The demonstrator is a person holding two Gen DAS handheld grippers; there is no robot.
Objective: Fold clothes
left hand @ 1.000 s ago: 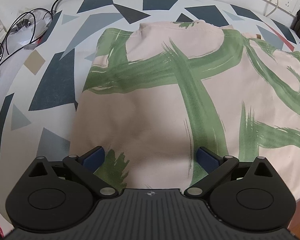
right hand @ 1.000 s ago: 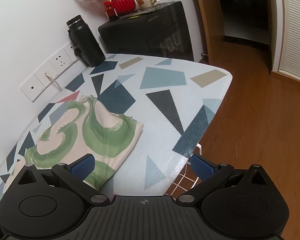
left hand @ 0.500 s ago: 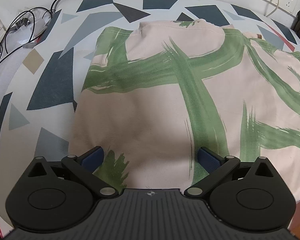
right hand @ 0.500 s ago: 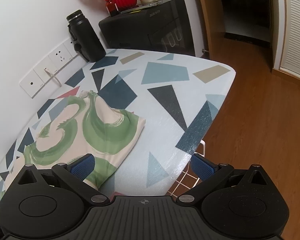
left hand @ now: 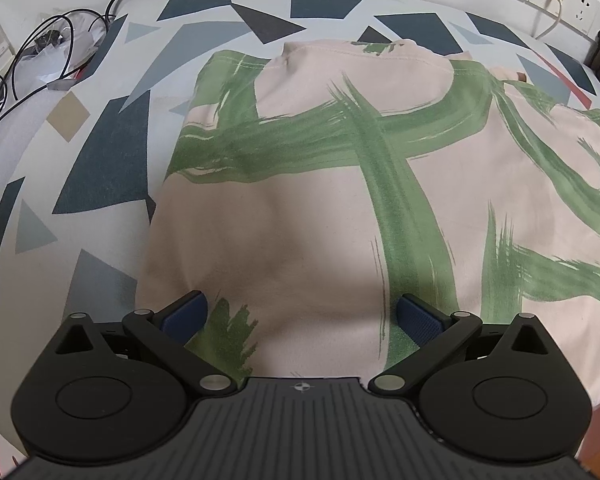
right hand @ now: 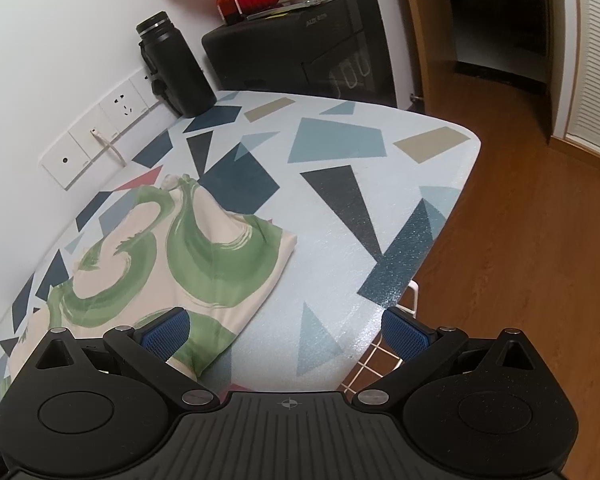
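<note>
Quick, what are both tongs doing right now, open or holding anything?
Left tongs: open, empty, over the shirt.
Right tongs: open, empty, over the table.

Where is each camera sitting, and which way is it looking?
Left wrist view: sits on the left gripper, looks down over the pink and green garment; its open blue fingers show.
Right wrist view: sits on the right gripper, looks along the patterned table toward the black bottle and wood floor; open fingers show.
Both views share the garment, table and wall sockets.
</note>
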